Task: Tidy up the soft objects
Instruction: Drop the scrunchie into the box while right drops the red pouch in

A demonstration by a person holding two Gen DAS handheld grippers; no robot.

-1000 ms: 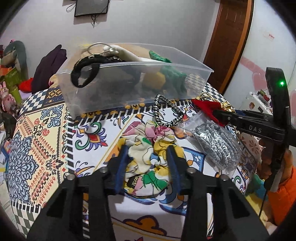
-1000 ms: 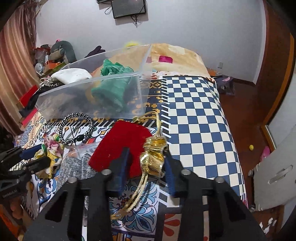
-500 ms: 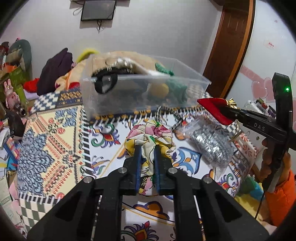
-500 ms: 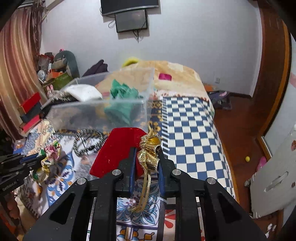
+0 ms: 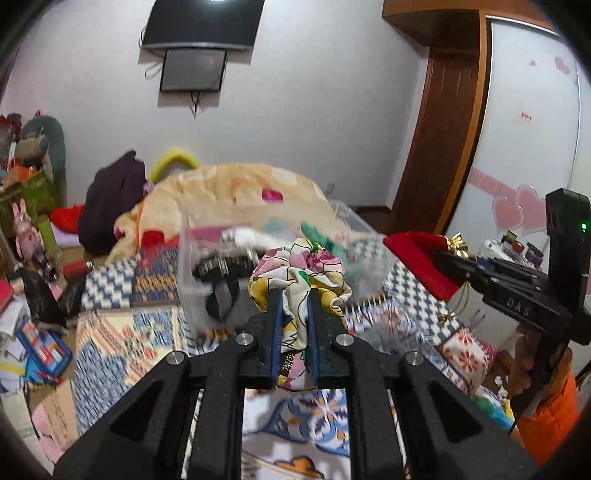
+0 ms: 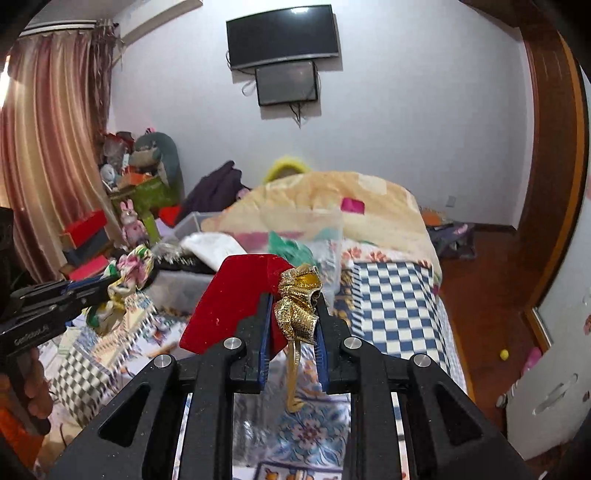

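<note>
Bedroom, patterned bed (image 5: pixel 122 343). My left claw (image 5: pixel 292 314) pinches floral scrunchie (image 5: pixel 299 273); right claw (image 6: pixel 291 321) pinches red velvet pouch (image 6: pixel 236 299); both aloft. Next, I judge: carry over far clear bin (image 5: pixel 192 280), release.

Scrunchie (image 5: pixel 297 267): thin printed cloth, matt, crumpled. Pouch (image 6: pixel 236 302): red, velvety matt nap, with a bow (image 6: pixel 300 306) of woven gold ribbon, metallic sheen. Left gripper (image 5: pixel 292 328) and right gripper (image 6: pixel 291 328): black plastic, finely speckled matt, with bright metal pins and ribbed blue pads (image 5: pixel 275 332). Bin (image 5: pixel 192 280): clear smooth plastic. Bedspread (image 6: pixel 391 295): printed matt cloth. Door frame (image 5: pixel 439 122): glossy brown wood. Television (image 6: pixel 282 35): glossy black.
</note>
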